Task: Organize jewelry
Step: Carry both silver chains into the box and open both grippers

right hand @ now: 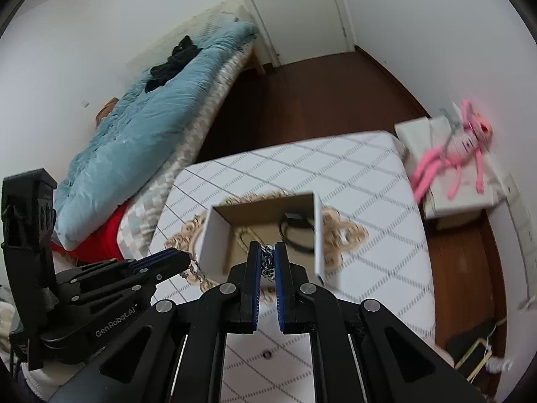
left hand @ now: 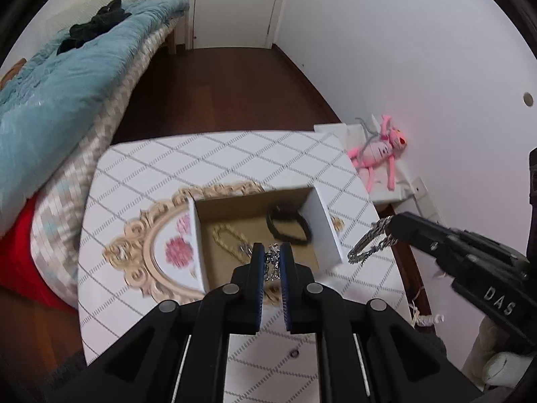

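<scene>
An open white cardboard box [left hand: 327, 221] stands on an ornate cream tray [left hand: 147, 252] on the white table. In it lie a black bracelet [left hand: 288, 226] and a gold chain [left hand: 231, 240]. My left gripper [left hand: 272, 265] is shut on a silver chain piece [left hand: 272, 262] above the box's near edge. My right gripper [right hand: 267, 262] is shut on a silver link chain [right hand: 267, 263]; in the left wrist view that chain [left hand: 367, 247] hangs at the box's right side. The box also shows in the right wrist view [right hand: 214, 238], with the left gripper [right hand: 181, 263] at its left.
The table [left hand: 235, 158] has a grid-patterned cloth. A bed with a blue quilt [left hand: 67, 77] lies left. A pink plush toy [left hand: 379, 151] lies on a small white stand by the right wall. Dark wood floor [left hand: 235, 87] leads to a door.
</scene>
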Demonstrator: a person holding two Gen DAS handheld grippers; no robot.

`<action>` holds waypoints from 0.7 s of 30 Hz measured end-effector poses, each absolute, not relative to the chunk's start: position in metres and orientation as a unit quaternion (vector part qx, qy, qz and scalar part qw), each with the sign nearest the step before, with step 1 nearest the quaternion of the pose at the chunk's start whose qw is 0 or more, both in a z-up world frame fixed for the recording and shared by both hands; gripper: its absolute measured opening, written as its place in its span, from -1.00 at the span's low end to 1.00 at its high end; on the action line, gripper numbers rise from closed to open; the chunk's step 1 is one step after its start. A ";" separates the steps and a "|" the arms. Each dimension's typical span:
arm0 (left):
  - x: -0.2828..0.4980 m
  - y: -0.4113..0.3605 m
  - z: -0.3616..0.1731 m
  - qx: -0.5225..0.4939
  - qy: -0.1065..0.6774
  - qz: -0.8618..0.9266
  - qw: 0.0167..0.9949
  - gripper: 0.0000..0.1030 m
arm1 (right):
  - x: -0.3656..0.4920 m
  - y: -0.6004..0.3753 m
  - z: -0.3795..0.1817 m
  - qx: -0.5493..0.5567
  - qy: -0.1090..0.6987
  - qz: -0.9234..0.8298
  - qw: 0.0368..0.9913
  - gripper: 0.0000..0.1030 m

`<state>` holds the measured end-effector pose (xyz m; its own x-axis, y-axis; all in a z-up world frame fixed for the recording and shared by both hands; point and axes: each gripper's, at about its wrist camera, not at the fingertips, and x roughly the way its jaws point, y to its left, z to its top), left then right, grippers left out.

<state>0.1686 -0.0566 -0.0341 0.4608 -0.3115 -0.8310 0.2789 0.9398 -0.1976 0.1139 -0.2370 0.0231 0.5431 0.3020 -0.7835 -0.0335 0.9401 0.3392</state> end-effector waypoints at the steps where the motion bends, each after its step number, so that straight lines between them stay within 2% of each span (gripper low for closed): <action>1: 0.173 -0.055 -0.034 -0.017 0.489 -0.171 0.855 -0.88 | 0.122 -0.234 0.022 0.142 0.472 0.099 0.864 -0.85; 11: 0.233 -0.039 -0.068 -0.034 0.537 -0.150 0.830 -0.88 | 0.178 -0.207 -0.031 0.143 0.543 0.113 0.819 -0.85; 21: 0.267 -0.044 -0.100 -0.035 0.590 -0.137 0.795 -0.84 | 0.208 -0.202 -0.066 0.149 0.582 0.111 0.792 -0.84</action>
